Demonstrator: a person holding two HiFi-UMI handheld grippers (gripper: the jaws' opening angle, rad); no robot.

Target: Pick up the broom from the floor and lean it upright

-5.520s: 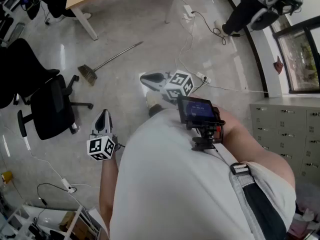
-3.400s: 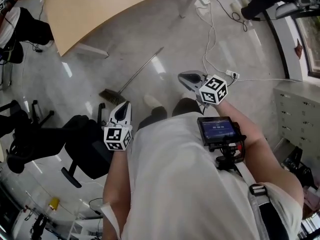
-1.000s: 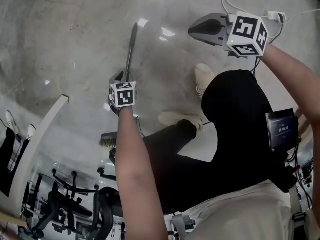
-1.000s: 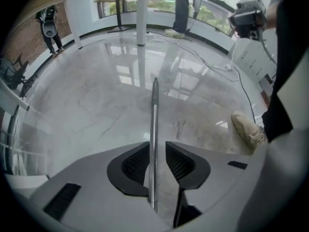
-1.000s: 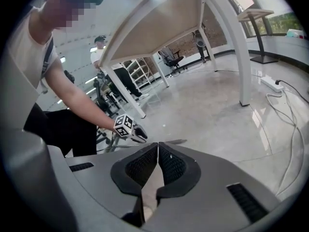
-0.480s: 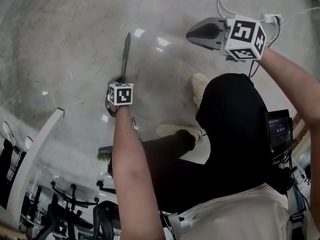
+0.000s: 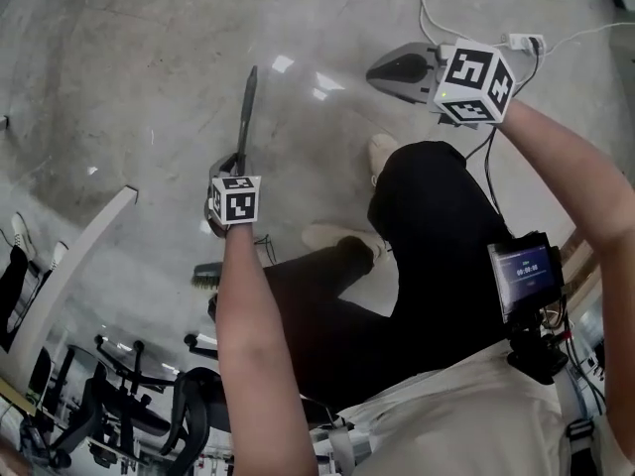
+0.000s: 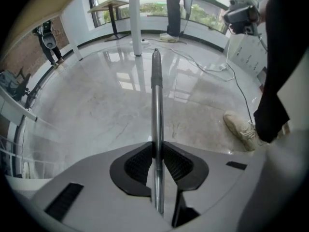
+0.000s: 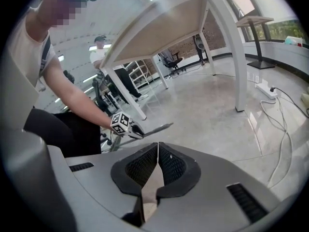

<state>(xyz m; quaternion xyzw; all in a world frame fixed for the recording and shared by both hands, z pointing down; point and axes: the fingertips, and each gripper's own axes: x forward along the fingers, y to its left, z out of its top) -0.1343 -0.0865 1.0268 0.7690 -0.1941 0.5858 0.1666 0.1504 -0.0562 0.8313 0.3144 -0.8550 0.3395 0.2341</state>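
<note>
The broom (image 8: 156,95) is clamped by its handle in the left gripper (image 8: 157,146) — whose jaws have just been closing on it — so its brush (image 7: 206,274), low by the floor (image 7: 119,67), can be raised, while the right gripper (image 9: 158,146) is pressed together, empty.

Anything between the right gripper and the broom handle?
Only bare, glossy floor separates the right gripper from the broom handle, per the head view.

The glossy grey floor (image 7: 129,77) carries a white power strip (image 7: 523,41) with its cables (image 7: 425,8) trailing beside it. The person's two pale shoes (image 7: 382,154) stand near each other. A white table leg (image 7: 79,256) rests on it, with black wheeled chairs (image 7: 139,405) beyond that leg.
</note>
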